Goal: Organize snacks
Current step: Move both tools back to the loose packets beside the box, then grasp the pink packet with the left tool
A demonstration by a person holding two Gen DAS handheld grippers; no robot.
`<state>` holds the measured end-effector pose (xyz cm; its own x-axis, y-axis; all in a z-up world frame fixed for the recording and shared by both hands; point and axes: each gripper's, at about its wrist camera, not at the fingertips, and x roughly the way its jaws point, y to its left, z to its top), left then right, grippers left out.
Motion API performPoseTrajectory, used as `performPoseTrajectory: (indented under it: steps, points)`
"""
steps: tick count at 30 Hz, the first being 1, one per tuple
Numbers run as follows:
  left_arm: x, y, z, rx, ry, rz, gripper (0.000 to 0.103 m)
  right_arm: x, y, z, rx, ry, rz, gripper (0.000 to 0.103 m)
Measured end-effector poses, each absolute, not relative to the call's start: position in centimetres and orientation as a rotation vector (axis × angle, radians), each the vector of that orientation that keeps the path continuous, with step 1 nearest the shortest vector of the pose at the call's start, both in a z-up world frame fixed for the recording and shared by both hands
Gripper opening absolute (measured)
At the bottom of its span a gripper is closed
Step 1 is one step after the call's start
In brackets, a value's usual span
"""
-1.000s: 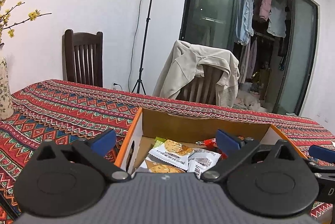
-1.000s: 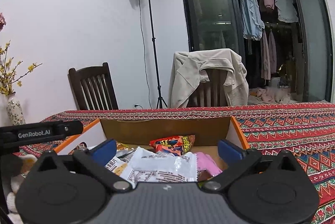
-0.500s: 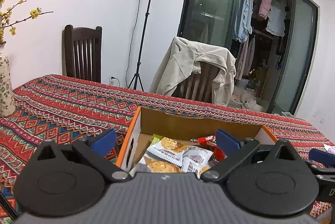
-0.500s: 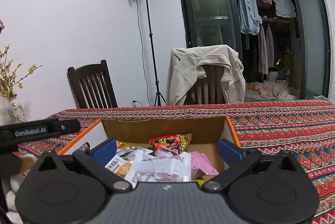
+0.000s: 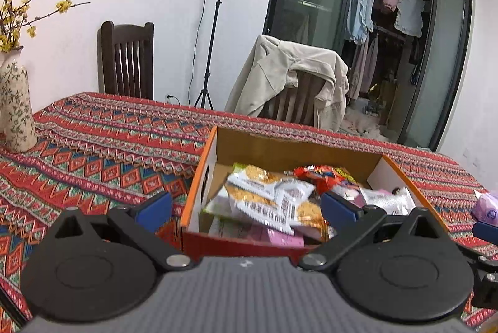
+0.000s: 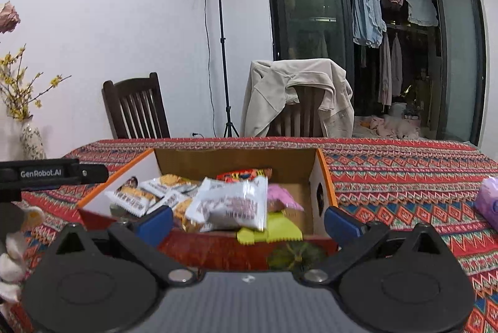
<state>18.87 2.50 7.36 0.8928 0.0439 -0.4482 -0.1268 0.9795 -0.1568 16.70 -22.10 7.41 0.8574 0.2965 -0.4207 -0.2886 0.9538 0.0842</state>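
Left claw (image 5: pixel 246 207) and right claw (image 6: pixel 247 219) both agape

Purple packet (image 5: pixel 487 205) cut by right edge; snack packets (image 6: pixel 232 204) motion-blurred, print unreadable.

Both wrist views face the snack box (image 5: pixel 289 152) closely.

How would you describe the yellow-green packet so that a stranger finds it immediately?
Start at the open cardboard box on the patterned tablecloth. Look at its near right corner, in the right wrist view. There the yellow-green packet lies low under a large white wrapper; it is the only plain lime one with a zigzag edge.
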Motion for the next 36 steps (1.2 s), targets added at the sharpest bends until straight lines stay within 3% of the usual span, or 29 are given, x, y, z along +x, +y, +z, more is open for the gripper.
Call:
performPoseTrajectory:
  steps: [18,34,36]
  points:
    - [15.6,0.7,3.6,-0.160,0.591,0.066,0.103,13.4,-24.7,3.1,0.056,0.542,0.306,0.103]
    - [17.9,-1.9,-0.4,-0.071,0.727,0.137,0.103,13.6,-24.9,1.3,0.076,0.562,0.295,0.103]
    - [18.1,-2.0,-0.8,-0.066,0.736,0.144,0.099,13.6,-24.7,1.2,0.069,0.570,0.301,0.103]
